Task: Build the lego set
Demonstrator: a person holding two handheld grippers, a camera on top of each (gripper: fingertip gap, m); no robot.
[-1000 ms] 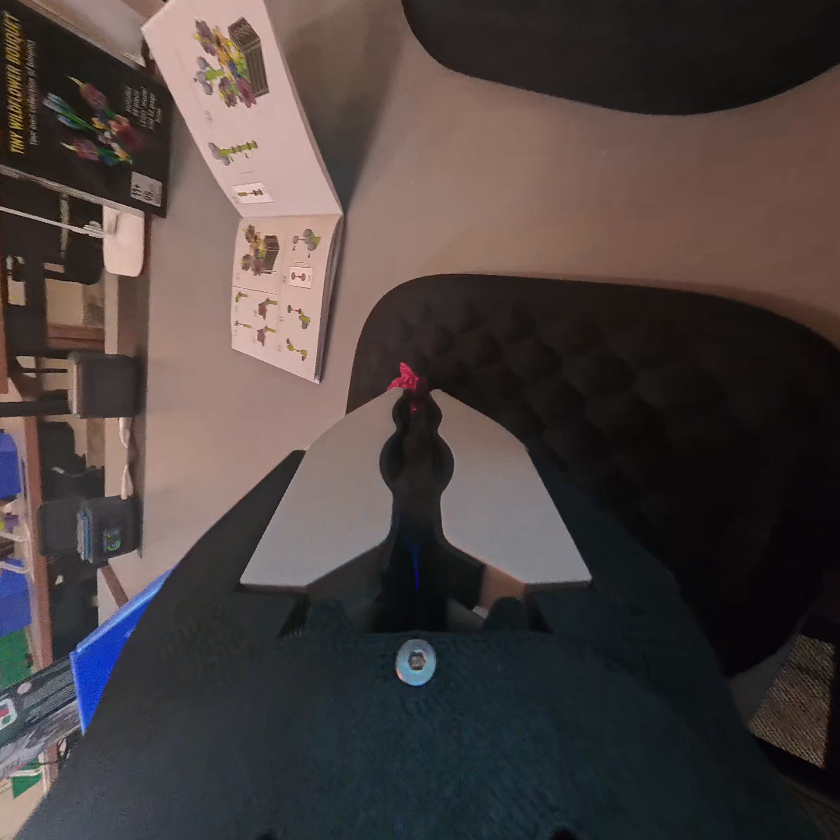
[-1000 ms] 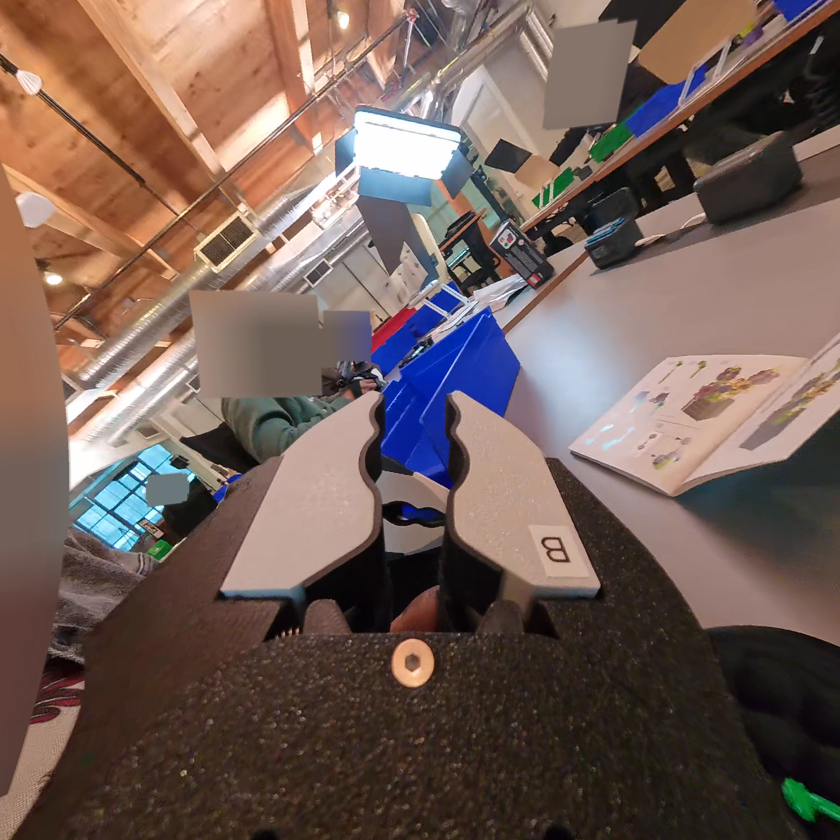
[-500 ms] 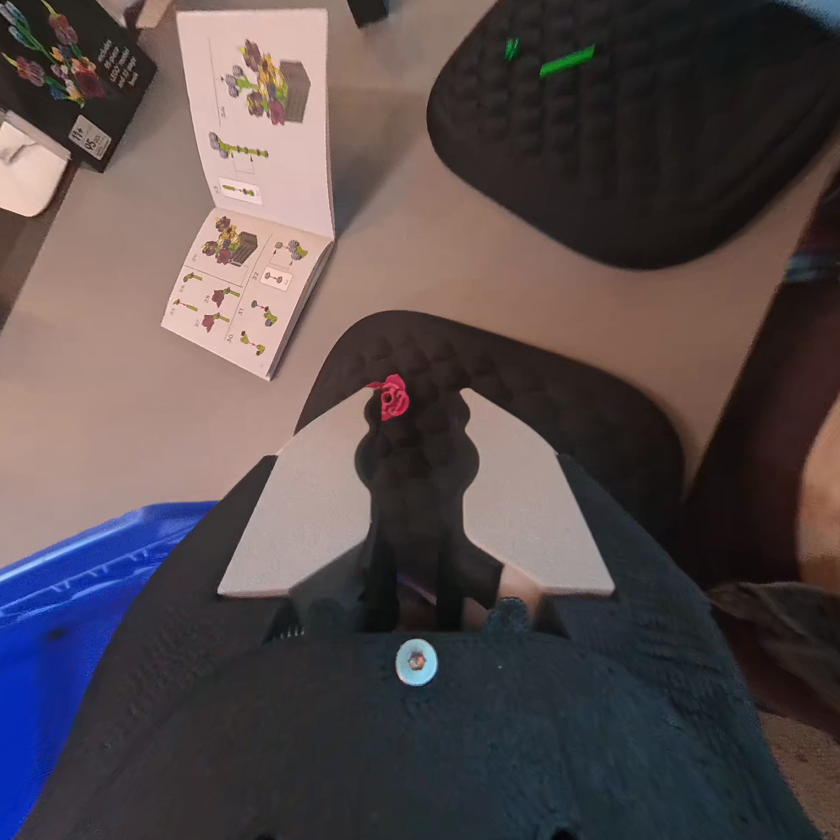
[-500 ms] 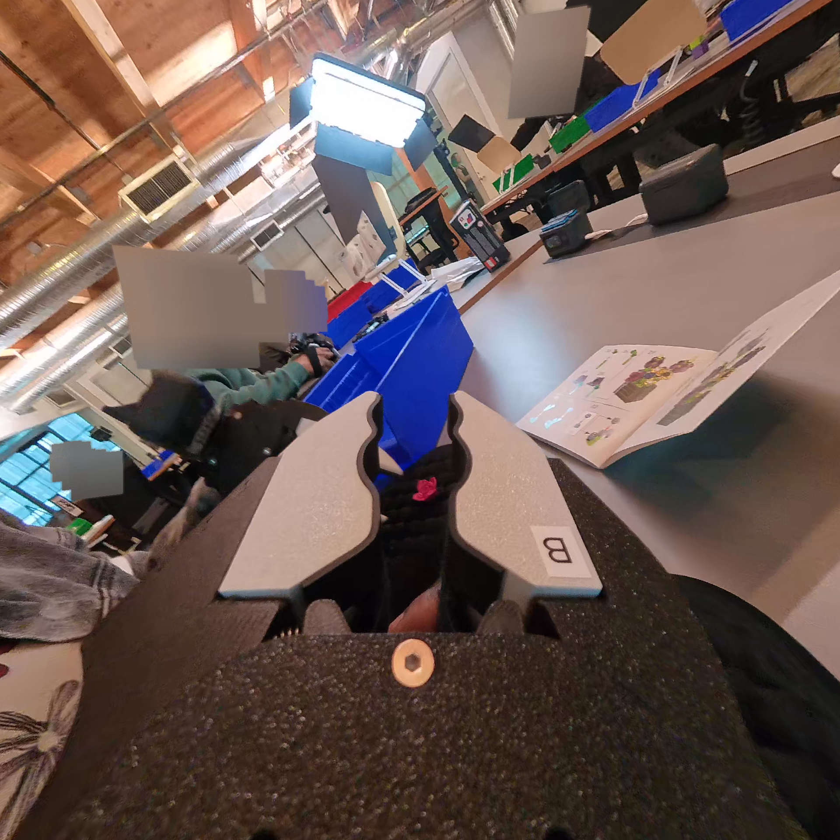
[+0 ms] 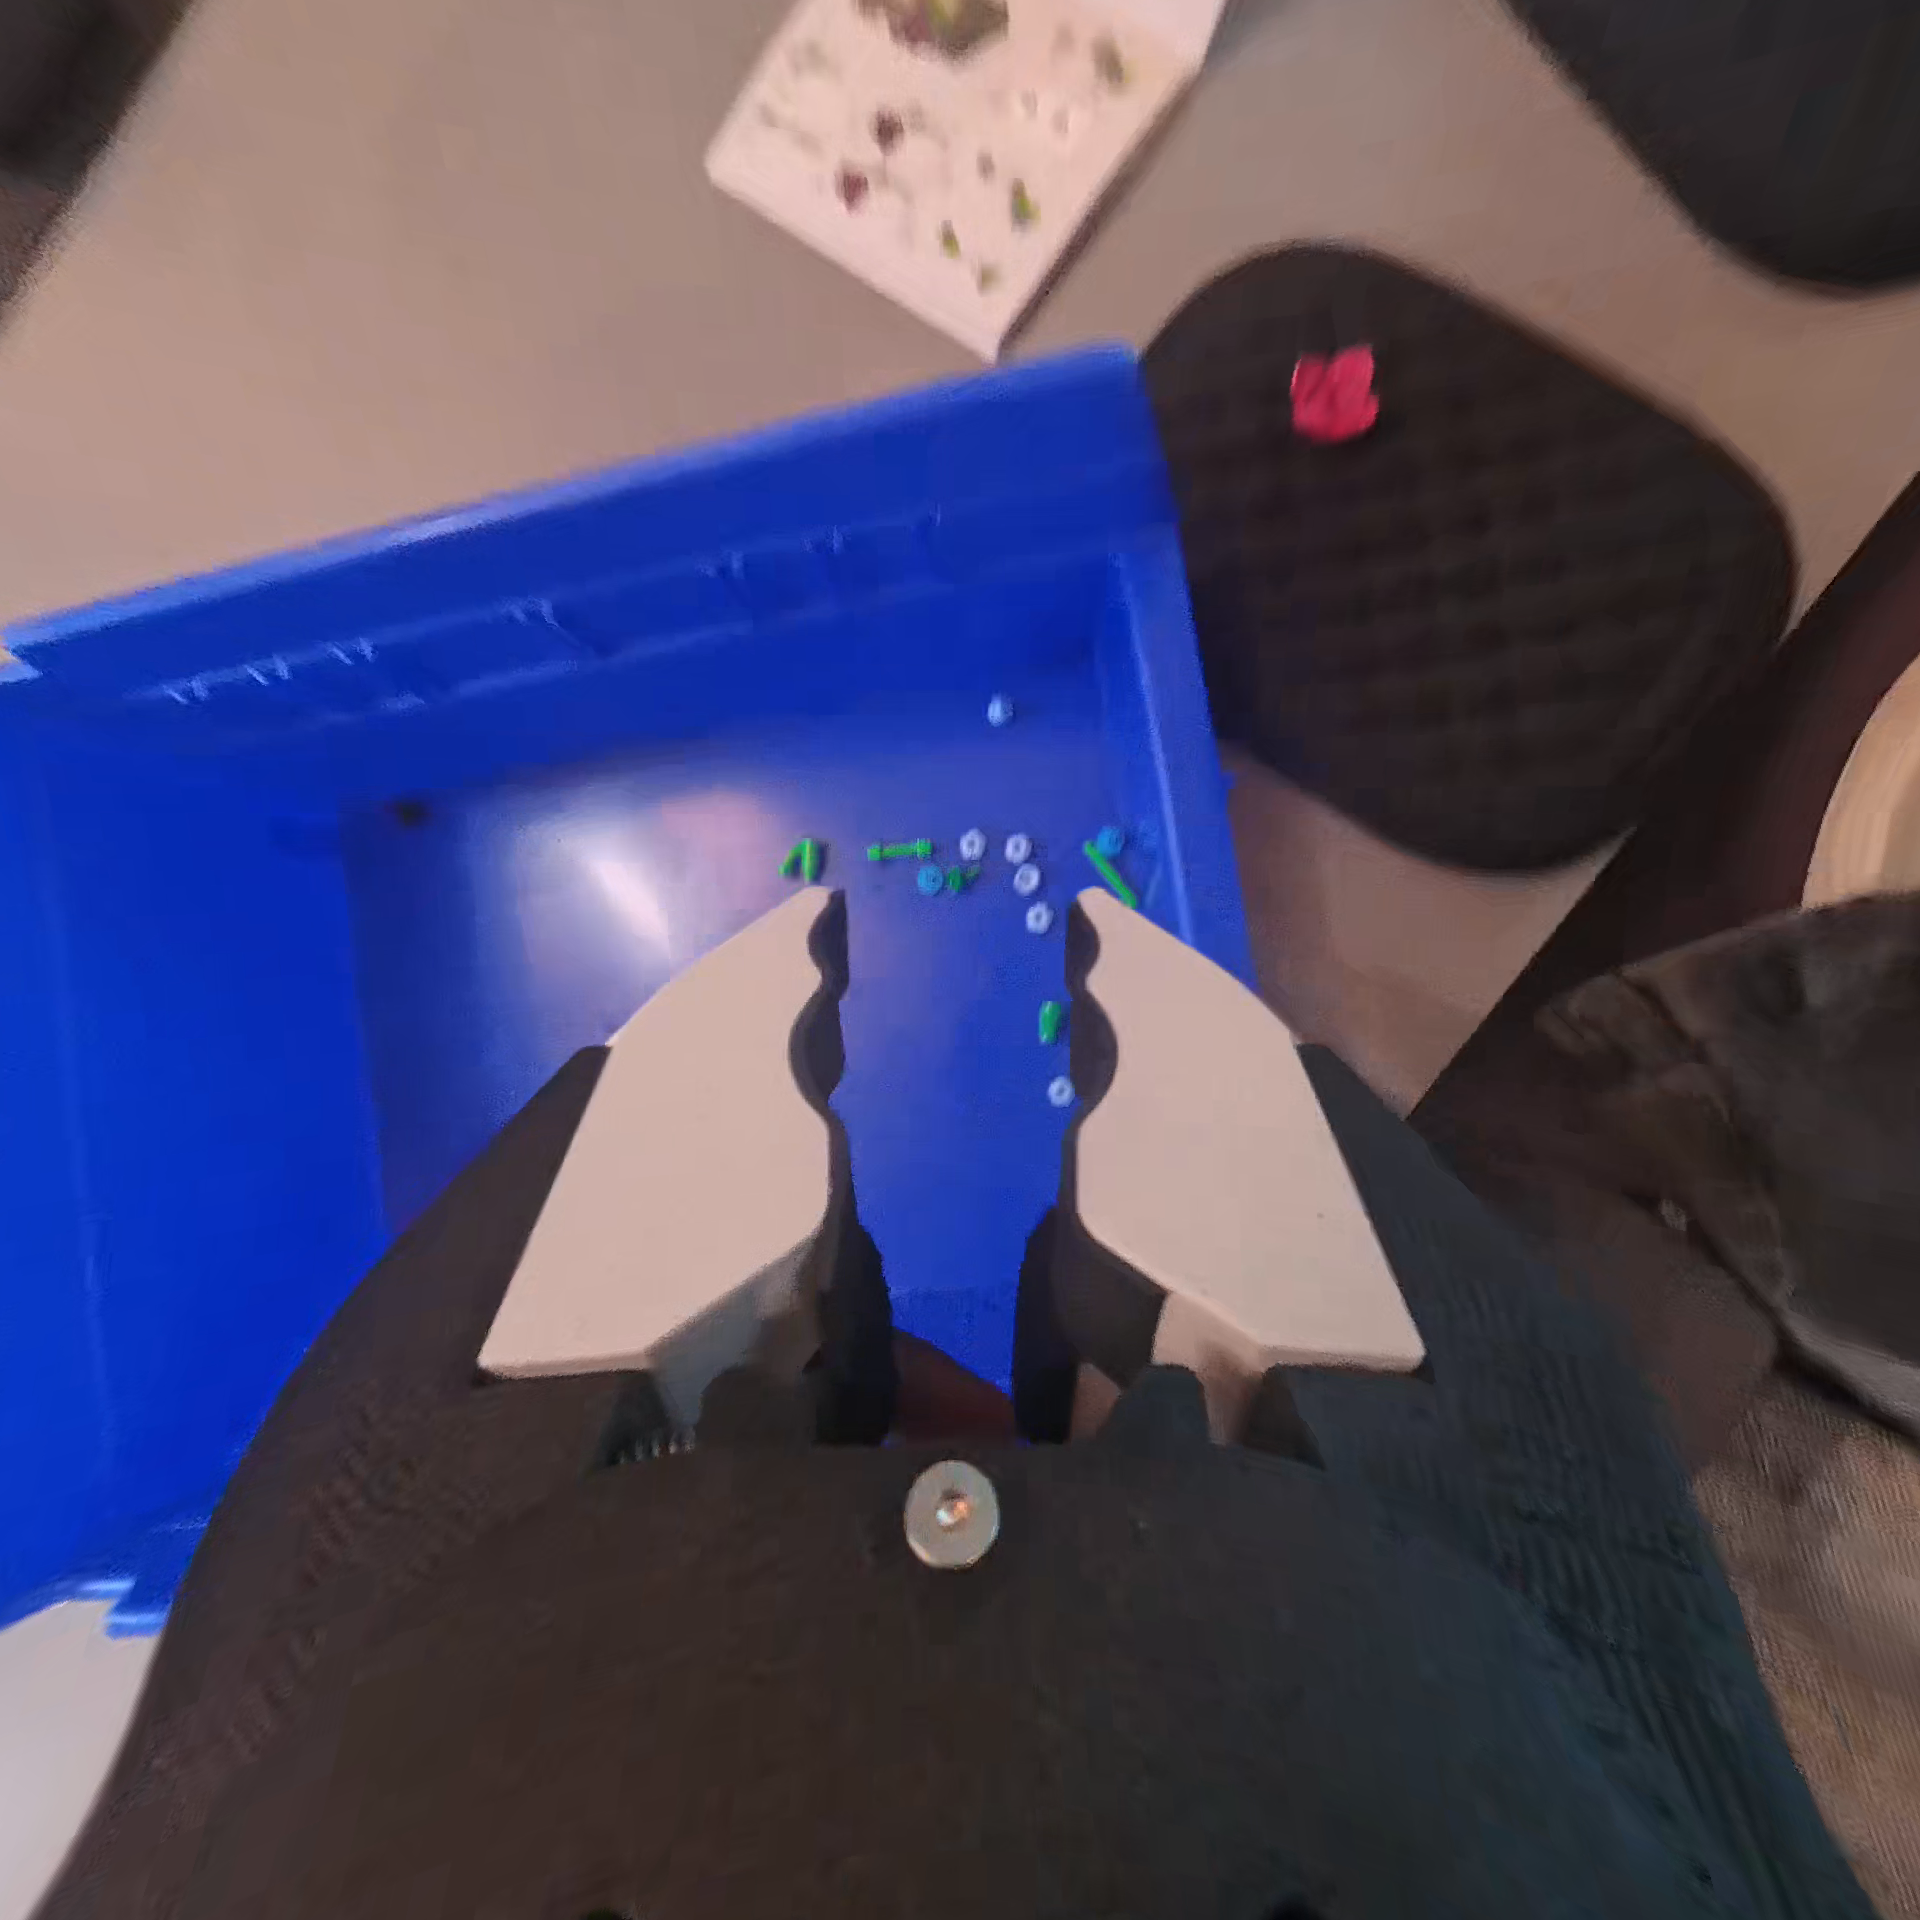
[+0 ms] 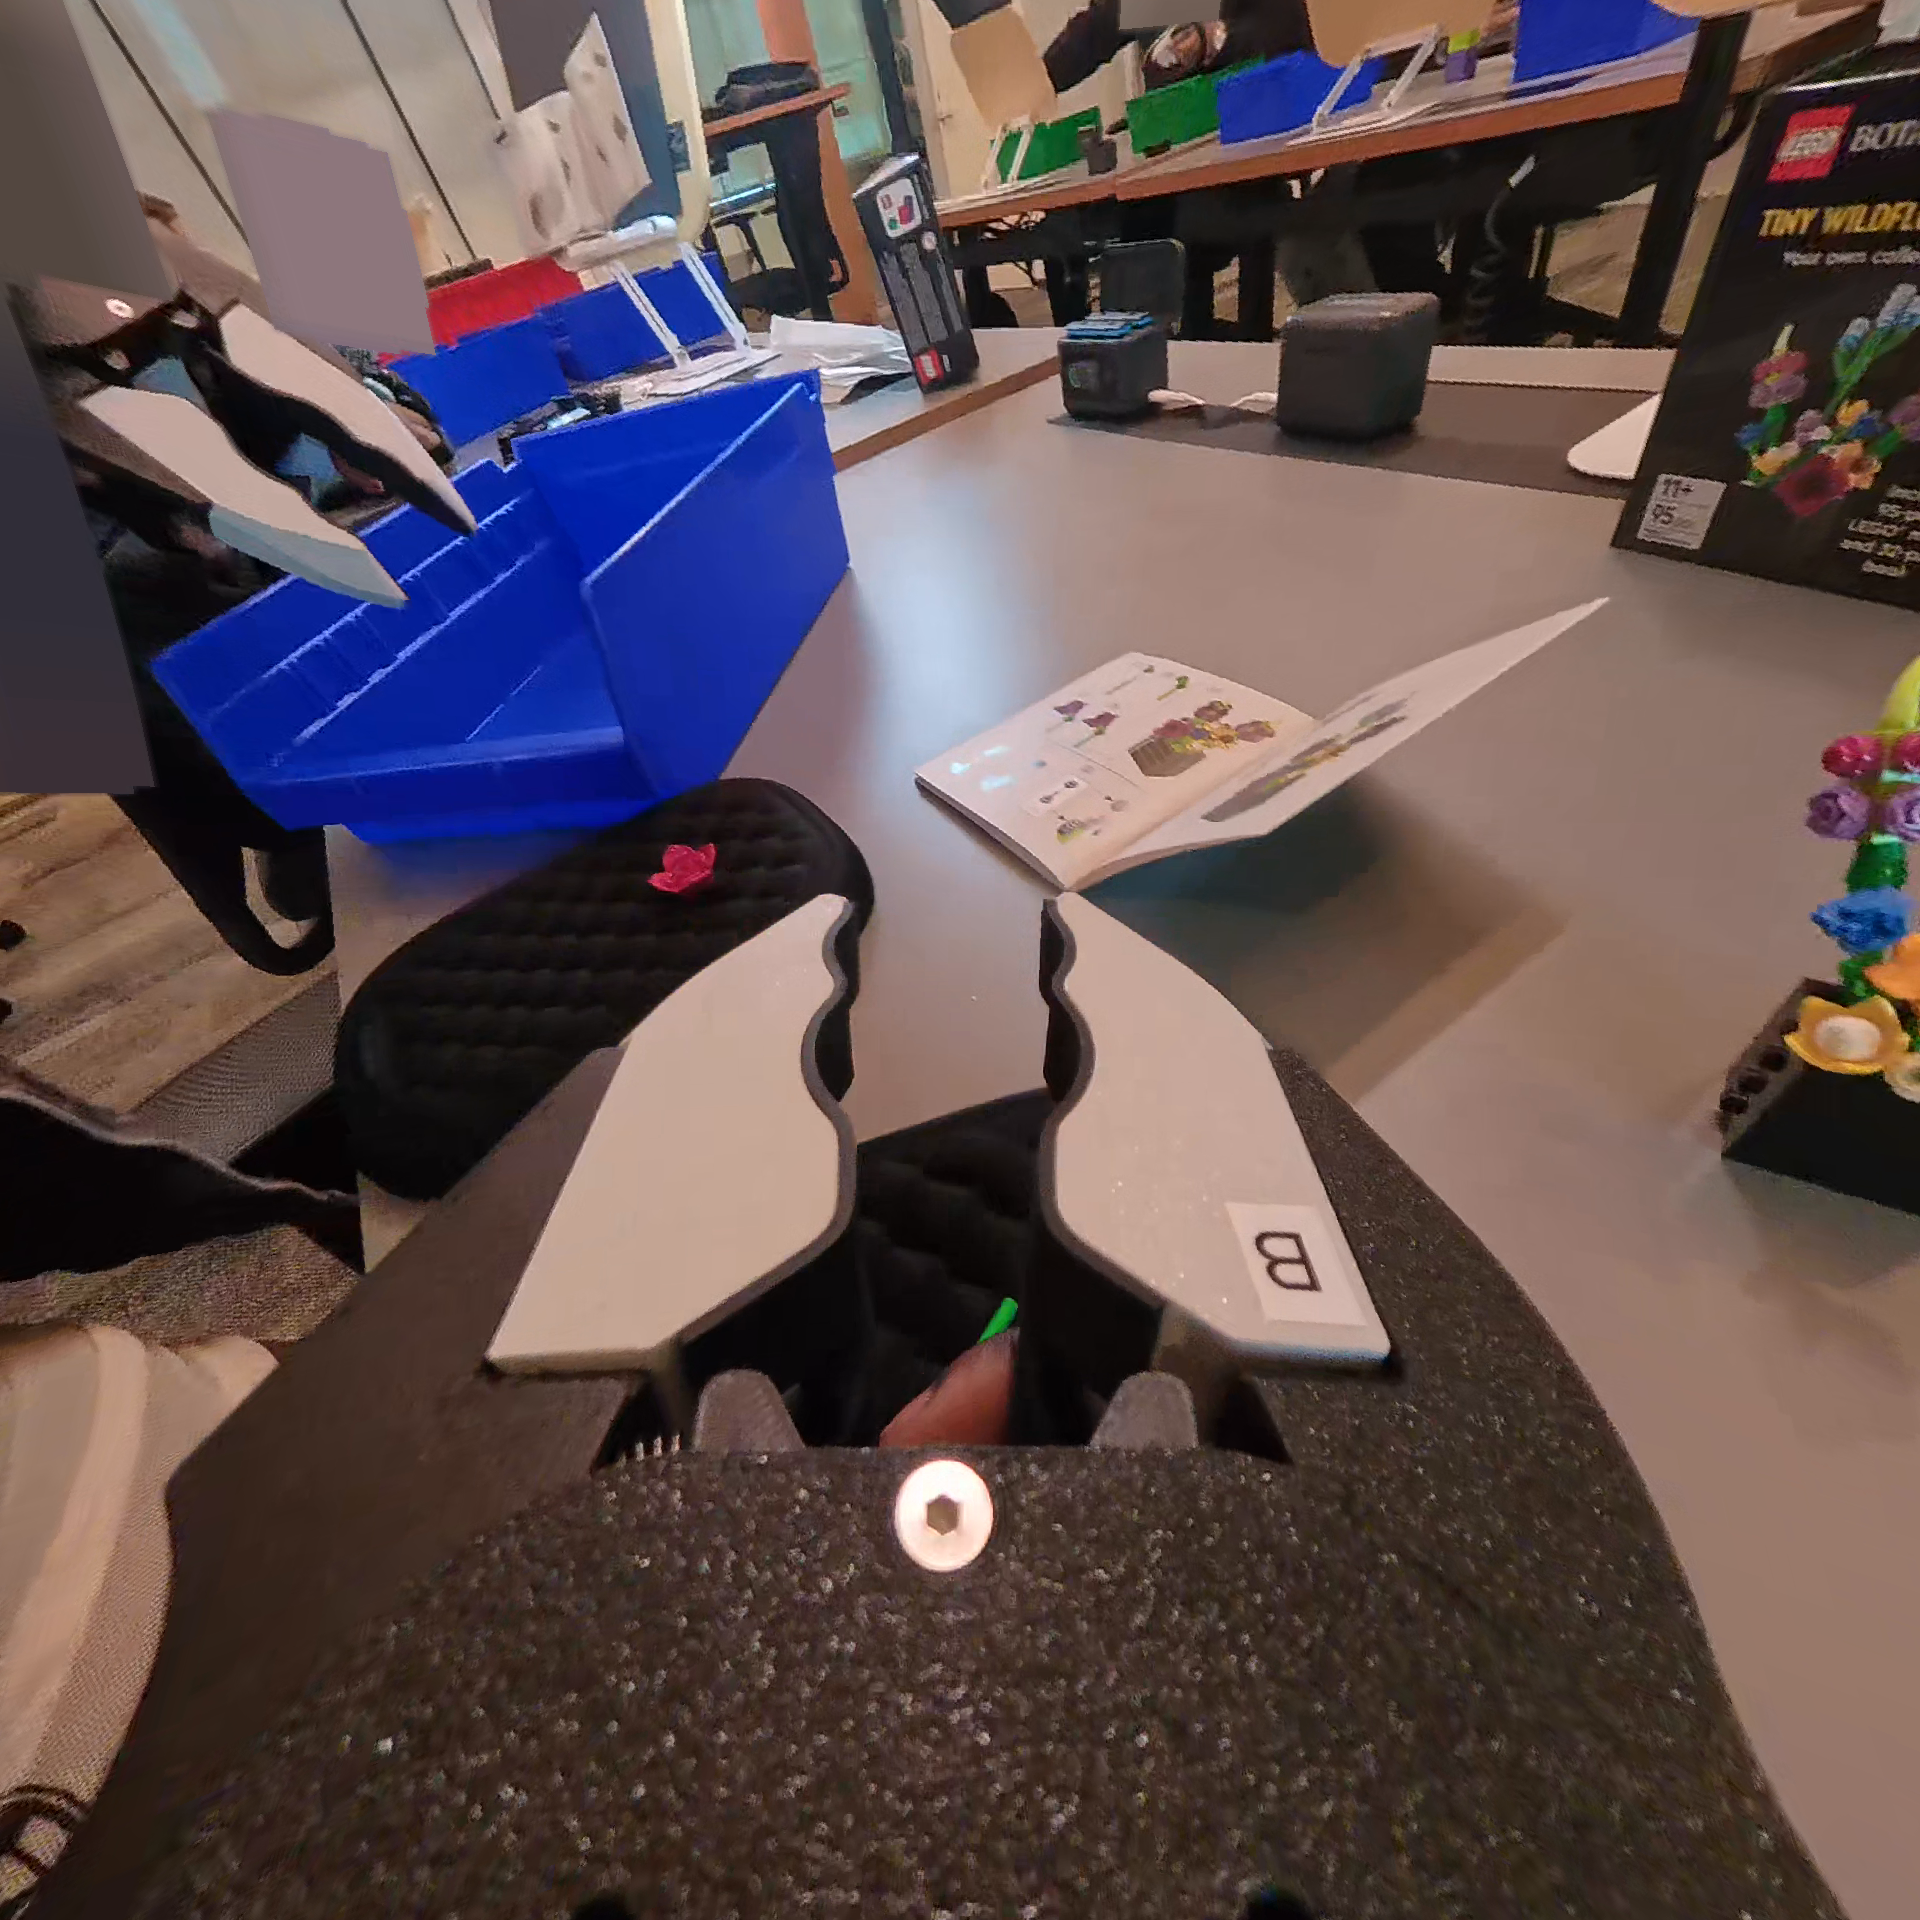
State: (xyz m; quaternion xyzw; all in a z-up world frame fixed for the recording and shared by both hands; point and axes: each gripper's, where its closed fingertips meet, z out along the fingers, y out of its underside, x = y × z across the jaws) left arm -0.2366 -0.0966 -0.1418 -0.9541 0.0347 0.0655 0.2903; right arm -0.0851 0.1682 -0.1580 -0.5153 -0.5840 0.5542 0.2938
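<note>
My left gripper (image 5: pixel 954 904) is open and empty above a blue bin (image 5: pixel 312 935) that holds several small green and white lego pieces (image 5: pixel 1023 878). It also shows in the right wrist view (image 6: pixel 436 561), over the bin (image 6: pixel 675 582). A small red flower piece (image 5: pixel 1333 393) lies on a black quilted pad (image 5: pixel 1455 644), also seen in the right wrist view (image 6: pixel 683 865). My right gripper (image 6: pixel 945 914) is open and empty above the table, near a second black pad (image 6: pixel 935 1216) with a green piece (image 6: pixel 997 1320).
An open instruction booklet (image 6: pixel 1174 769) lies on the grey table (image 6: pixel 1143 540). A partly built flower model on a black base (image 6: pixel 1860 997) stands at the right. The set's black box (image 6: pixel 1808 343) stands behind it. Grey devices (image 6: pixel 1351 364) sit at the back. My right fingertips sit around 30 cm from my left ones.
My left gripper let go of the red flower piece on the black pad, opened, and swung left over the blue bin. My right gripper tilted down toward the table and opened wider.
</note>
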